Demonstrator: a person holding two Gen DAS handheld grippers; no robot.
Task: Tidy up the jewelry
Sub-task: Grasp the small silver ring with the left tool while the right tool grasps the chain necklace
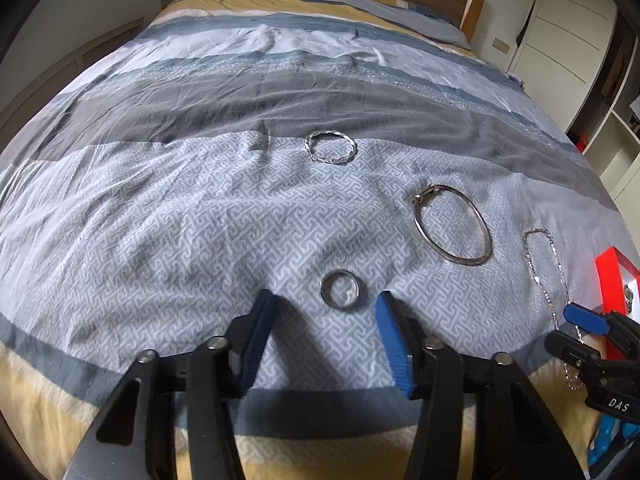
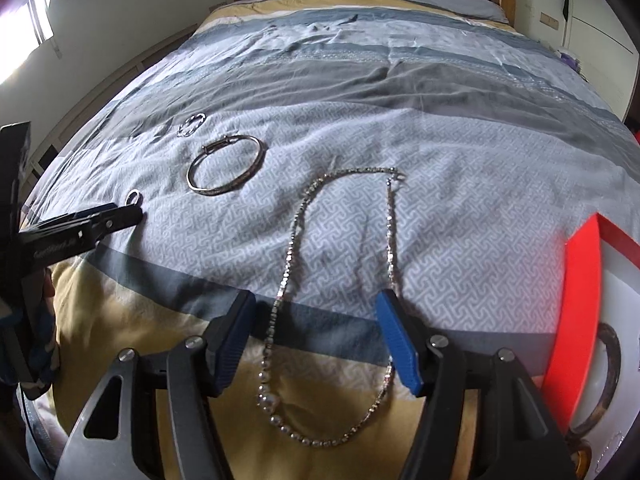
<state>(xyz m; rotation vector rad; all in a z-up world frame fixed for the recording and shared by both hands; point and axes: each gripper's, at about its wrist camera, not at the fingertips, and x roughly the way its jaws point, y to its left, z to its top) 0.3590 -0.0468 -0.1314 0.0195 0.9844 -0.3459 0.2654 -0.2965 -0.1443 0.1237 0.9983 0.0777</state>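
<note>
The left gripper [image 1: 326, 312] is held low over the bedspread [image 1: 160, 208], jaws spread, a ring [image 1: 340, 289] lying just ahead between them. The right gripper [image 2: 316, 308] is likewise parted, straddling a necklace [image 2: 298, 216] beside a red box [image 2: 580, 280].

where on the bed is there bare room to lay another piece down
Widest bare stretch: the patterned duvet left of the ring and twisted bracelet, and the grey stripes beyond them. Crowded: the right side, where bangle, necklace and red box sit close, with both sets of jaws open there.
</note>
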